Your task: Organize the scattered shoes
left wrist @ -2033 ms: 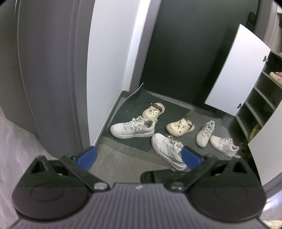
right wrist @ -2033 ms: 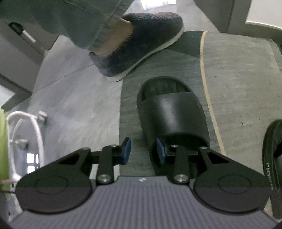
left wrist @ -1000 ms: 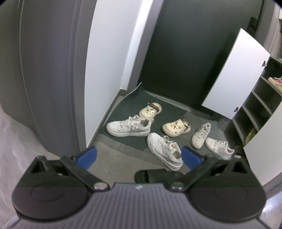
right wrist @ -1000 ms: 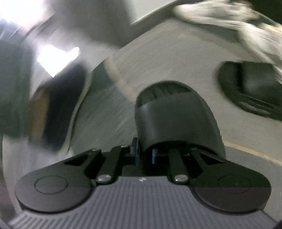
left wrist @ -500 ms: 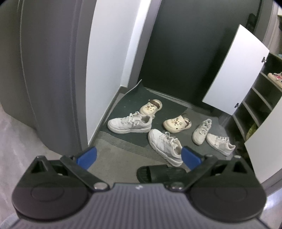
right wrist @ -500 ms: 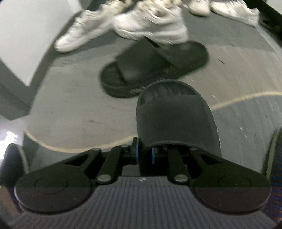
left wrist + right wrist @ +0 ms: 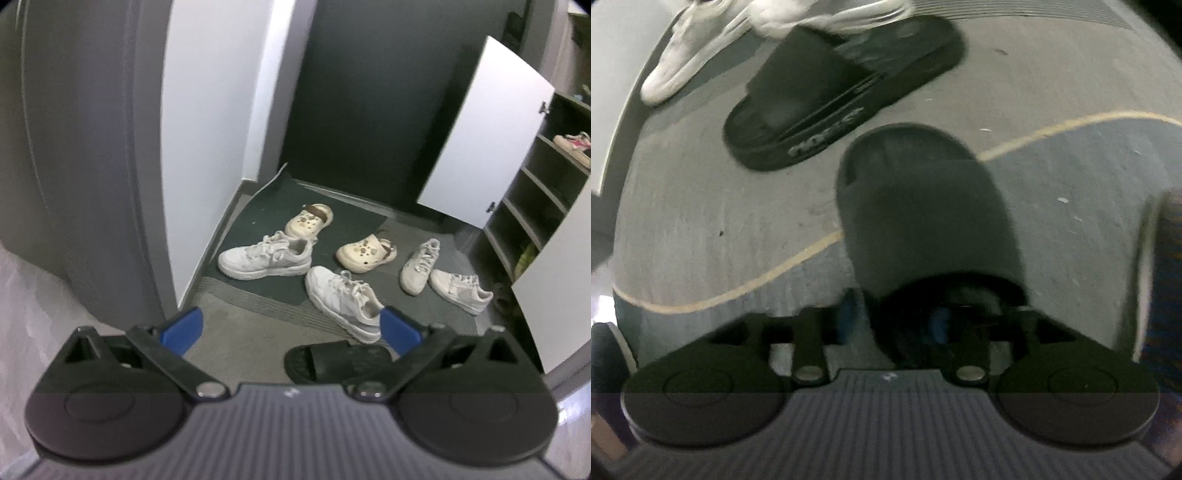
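Black slide point(image 7: 923, 218), matte with a wide strap, lies on the grey mat point(image 7: 713, 221) near its mate point(image 7: 827, 96), whose white sidewall lettering is too blurred to read. The right gripper point(image 7: 894, 325) is opening, pads off the slide's edge between them. The left gripper point(image 7: 291, 328) gapes wide, empty.

grey floor mat point(image 7: 701, 221) bears two black slides point(image 7: 923, 206), white sneakers point(image 7: 343, 295).

My left black two-finger gripper with blue pads point(image 7: 291, 325) hangs tilted downward, its jaws spread wide and holding nothing. My right black two-finger gripper point(image 7: 892, 319) points steeply down, its jaws opening around the heel of a black slide sandal point(image 7: 923, 210).
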A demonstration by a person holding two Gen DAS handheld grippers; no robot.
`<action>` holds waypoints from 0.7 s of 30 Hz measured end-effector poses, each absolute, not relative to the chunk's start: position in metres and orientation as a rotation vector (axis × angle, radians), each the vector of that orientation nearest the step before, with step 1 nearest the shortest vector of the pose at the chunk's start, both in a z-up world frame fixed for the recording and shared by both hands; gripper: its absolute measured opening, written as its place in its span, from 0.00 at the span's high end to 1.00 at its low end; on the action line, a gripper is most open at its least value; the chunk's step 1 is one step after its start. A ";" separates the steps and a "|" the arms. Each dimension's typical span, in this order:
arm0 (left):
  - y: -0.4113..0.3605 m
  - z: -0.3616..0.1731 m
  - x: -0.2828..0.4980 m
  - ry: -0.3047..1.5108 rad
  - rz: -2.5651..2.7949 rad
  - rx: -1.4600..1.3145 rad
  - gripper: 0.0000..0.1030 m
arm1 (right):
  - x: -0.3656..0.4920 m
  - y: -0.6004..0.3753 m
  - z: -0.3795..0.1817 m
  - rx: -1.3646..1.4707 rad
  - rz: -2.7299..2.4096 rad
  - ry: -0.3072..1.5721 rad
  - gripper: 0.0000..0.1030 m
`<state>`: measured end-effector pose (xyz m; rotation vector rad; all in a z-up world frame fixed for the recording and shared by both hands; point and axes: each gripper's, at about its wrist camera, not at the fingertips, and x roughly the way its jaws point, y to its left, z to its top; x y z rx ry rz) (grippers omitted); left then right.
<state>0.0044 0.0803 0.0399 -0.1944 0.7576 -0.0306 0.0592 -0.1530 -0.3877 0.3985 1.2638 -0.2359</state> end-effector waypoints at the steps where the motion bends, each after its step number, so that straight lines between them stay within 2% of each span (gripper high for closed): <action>1: 0.074 0.039 0.006 0.760 -0.034 -0.175 0.00 | 0.053 -0.154 -0.377 0.392 -0.260 1.268 0.32; 5: 0.048 0.030 0.010 0.801 -0.068 -0.143 0.00 | 0.040 -0.158 -0.340 0.403 -0.282 1.277 0.32; 12: 0.019 0.022 0.000 0.784 -0.096 -0.058 0.00 | 0.002 -0.195 -0.210 0.476 -0.293 1.090 0.31; 13: 0.015 0.020 -0.003 0.777 -0.093 -0.038 0.00 | -0.010 -0.206 -0.175 0.477 -0.290 1.037 0.31; 18: 0.003 0.008 -0.015 0.760 -0.114 0.058 0.00 | -0.050 -0.231 -0.071 0.466 -0.247 0.873 0.26; 21: 0.000 0.005 -0.021 0.742 -0.109 0.111 0.00 | -0.063 -0.237 -0.032 0.457 -0.170 0.761 0.26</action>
